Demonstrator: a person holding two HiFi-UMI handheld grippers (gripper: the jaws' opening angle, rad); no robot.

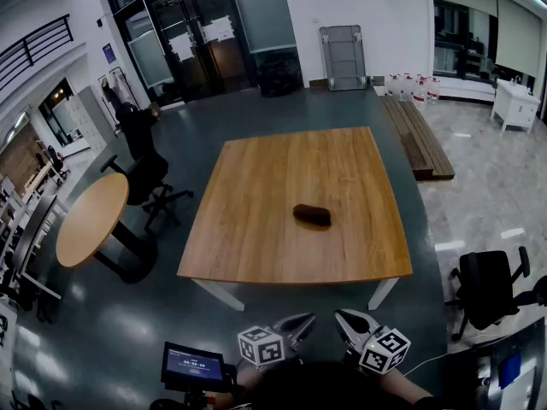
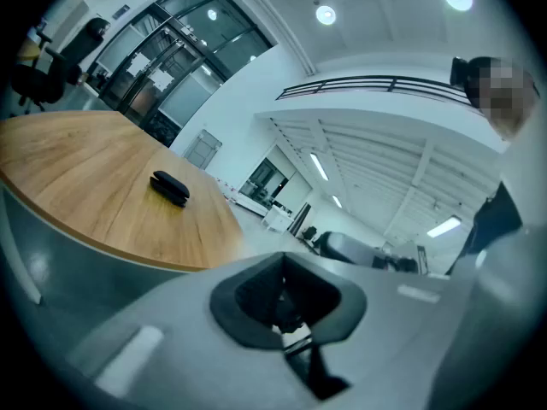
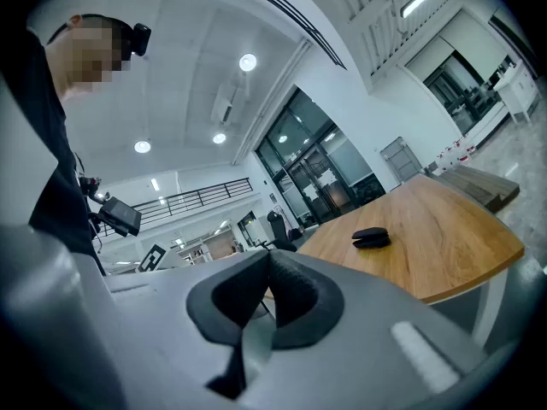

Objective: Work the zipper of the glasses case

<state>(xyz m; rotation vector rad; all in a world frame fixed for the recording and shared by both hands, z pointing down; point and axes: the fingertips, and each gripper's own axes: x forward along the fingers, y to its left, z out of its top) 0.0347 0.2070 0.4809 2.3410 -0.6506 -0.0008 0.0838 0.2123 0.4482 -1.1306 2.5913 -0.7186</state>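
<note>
Glasses case [image 1: 312,215] is just sitting around the middle of the wooden bench [image 1: 248,246], zipped side not really readable from here. Left tool [image 1: 301,321] and right tool [image 1: 344,319] are both pressed together with nothing in them, held side by side off the bench's near edge, well apart from the case.

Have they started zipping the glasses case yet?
Not yet. Nothing looks done: the dark oval glasses case lies on the square wooden table. Nothing is in hand; the left gripper and right gripper are shut, empty, short of the table. All zipper work remains.
</note>
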